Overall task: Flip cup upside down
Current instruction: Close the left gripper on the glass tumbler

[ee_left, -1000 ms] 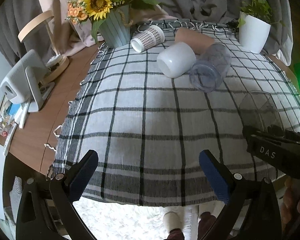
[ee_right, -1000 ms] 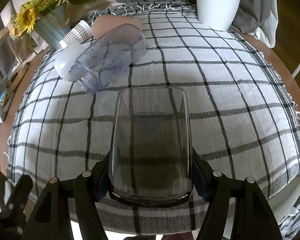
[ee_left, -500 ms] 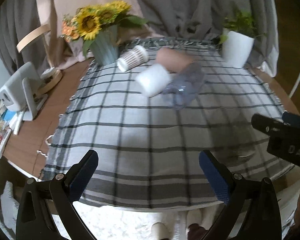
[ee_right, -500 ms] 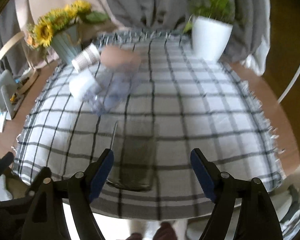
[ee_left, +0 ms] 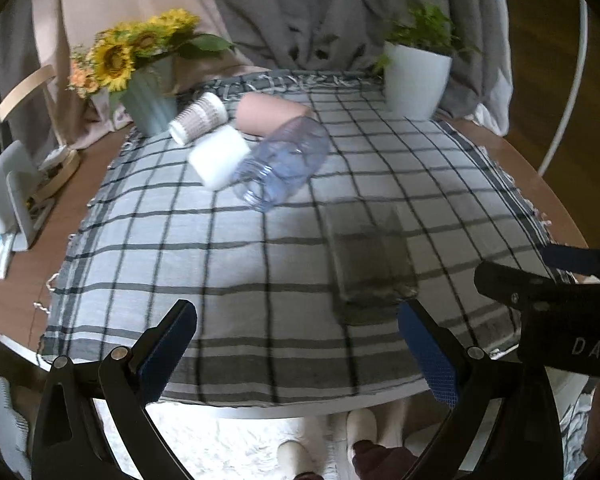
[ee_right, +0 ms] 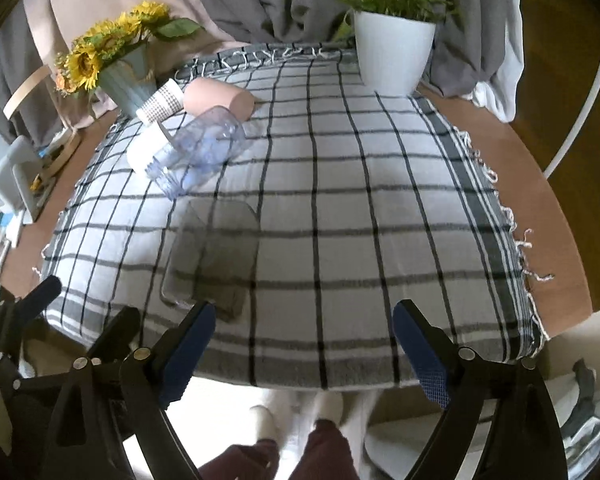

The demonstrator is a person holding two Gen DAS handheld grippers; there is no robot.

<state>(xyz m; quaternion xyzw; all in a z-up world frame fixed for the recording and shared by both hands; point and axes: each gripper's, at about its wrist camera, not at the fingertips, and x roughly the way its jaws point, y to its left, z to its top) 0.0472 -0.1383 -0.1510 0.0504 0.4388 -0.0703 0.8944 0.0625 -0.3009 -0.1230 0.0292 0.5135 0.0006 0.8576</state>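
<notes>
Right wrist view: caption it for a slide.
Open right gripper pulled back from the smoky glass cup standing on the checked tablecloth.

Tablecloth (ee_right: 380, 200): white with black-and-grey check. Smoky grey transparent glass cup (ee_right: 212, 256). Pale blue clear plastic jar (ee_right: 198, 148). Pink cylinder (ee_right: 216, 96). Yellow sunflowers (ee_left: 116, 56). White plant pot (ee_right: 394, 58).

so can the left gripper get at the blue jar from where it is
Probably yes. The left gripper is open and empty, and bare cloth lies between it and the jar. The white cup touches the jar's left side, so closing there looks tight.
</notes>
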